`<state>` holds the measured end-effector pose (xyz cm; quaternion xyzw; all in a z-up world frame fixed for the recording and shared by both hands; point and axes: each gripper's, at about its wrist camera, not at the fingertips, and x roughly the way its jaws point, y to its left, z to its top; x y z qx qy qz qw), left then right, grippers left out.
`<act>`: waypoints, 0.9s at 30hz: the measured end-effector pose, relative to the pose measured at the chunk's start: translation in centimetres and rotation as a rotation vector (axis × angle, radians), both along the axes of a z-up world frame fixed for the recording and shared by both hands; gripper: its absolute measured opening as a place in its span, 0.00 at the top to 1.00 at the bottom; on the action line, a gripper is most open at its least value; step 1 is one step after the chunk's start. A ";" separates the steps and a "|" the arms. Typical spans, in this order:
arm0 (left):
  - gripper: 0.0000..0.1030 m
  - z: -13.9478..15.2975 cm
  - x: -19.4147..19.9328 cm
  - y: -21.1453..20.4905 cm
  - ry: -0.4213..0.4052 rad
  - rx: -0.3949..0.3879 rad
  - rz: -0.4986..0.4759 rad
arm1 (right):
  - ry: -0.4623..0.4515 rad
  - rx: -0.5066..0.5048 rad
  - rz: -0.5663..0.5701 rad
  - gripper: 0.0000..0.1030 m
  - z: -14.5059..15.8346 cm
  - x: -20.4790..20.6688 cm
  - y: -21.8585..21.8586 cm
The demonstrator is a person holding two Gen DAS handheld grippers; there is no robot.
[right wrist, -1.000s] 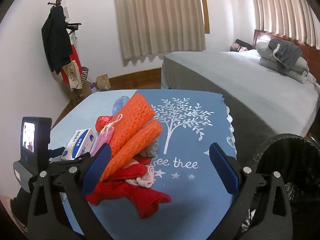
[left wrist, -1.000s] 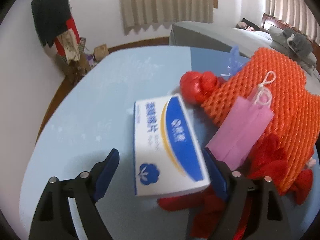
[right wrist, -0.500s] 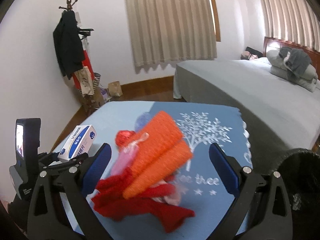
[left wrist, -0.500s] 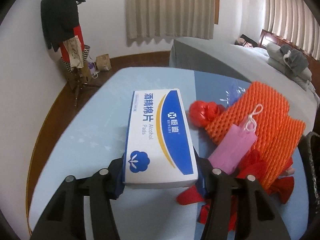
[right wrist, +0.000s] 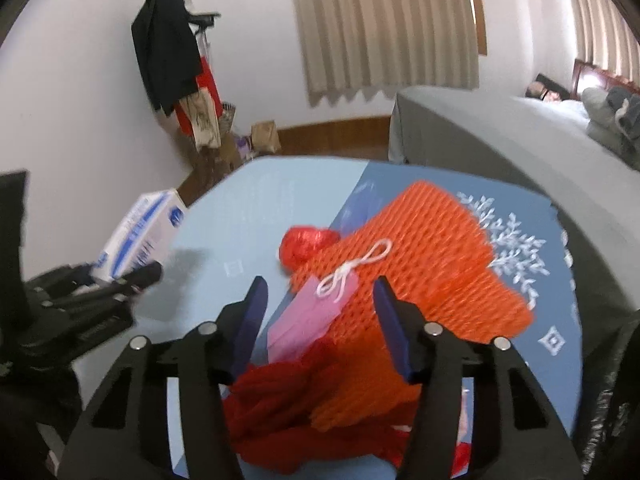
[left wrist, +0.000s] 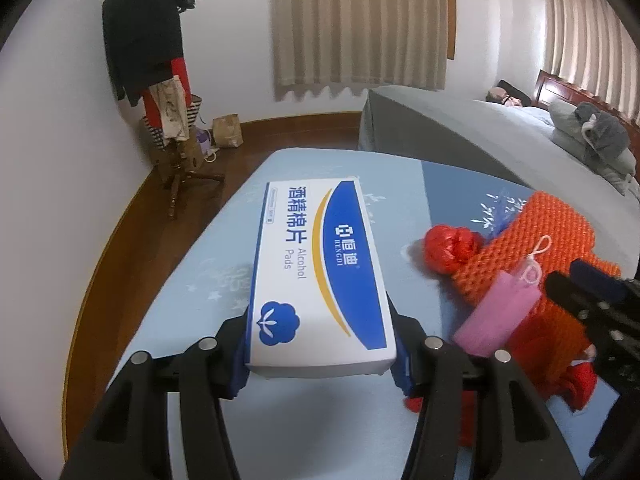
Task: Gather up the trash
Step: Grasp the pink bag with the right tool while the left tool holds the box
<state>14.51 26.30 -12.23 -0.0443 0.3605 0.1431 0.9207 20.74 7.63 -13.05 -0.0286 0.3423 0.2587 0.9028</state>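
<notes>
The white and blue box of alcohol pads (left wrist: 318,276) sits clamped between the fingers of the left gripper (left wrist: 320,354), both blue pads pressed against its near sides, and it is held clear of the light blue surface (left wrist: 224,276) with its far end reaching out ahead of the fingertips. To the right of those fingers lies the rest of the trash in a pile: a crumpled red ball (left wrist: 450,249), a folded orange foam net (left wrist: 536,236), a pink mask (left wrist: 498,314) with a white ear loop lying on the net, and red cloth (left wrist: 576,376) along the near edge. In the right wrist view the right gripper (right wrist: 320,324) hangs over that pile with its fingers closing; the pink mask (right wrist: 310,320) and the near part of the orange foam net (right wrist: 420,252) lie between them, and the blue pads do not press on either. The red cloth (right wrist: 288,408) bunches just below and between the finger bases, and the crumpled red ball (right wrist: 306,246) lies just beyond the fingertips. The box (right wrist: 142,232) shows far to the left of them. Beyond the surface stand a grey bed (right wrist: 500,136) and a coat rack (left wrist: 160,64).
</notes>
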 end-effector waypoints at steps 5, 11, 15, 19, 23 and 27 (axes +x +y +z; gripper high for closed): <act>0.47 -0.1 -0.2 0.4 0.003 0.000 0.007 | 0.053 -0.046 0.017 0.65 -2.0 1.1 1.3; 0.47 0.0 -0.1 0.3 0.000 -0.003 0.001 | 0.085 -0.044 0.067 0.96 -2.5 1.1 2.1; 0.47 0.3 -0.2 -0.4 -0.003 -0.002 -0.004 | 0.066 -0.007 0.094 0.98 -1.0 0.4 1.5; 0.47 0.8 -0.4 -0.7 -0.017 0.007 -0.011 | 0.036 0.035 0.098 0.99 1.1 -0.4 0.6; 0.47 1.5 -0.4 -1.3 -0.026 0.011 -0.025 | 0.007 0.066 0.090 0.99 3.2 -1.1 -0.7; 0.47 2.4 -0.2 -2.6 -0.037 0.011 -0.051 | -0.030 0.089 0.073 0.99 4.9 -1.5 -1.8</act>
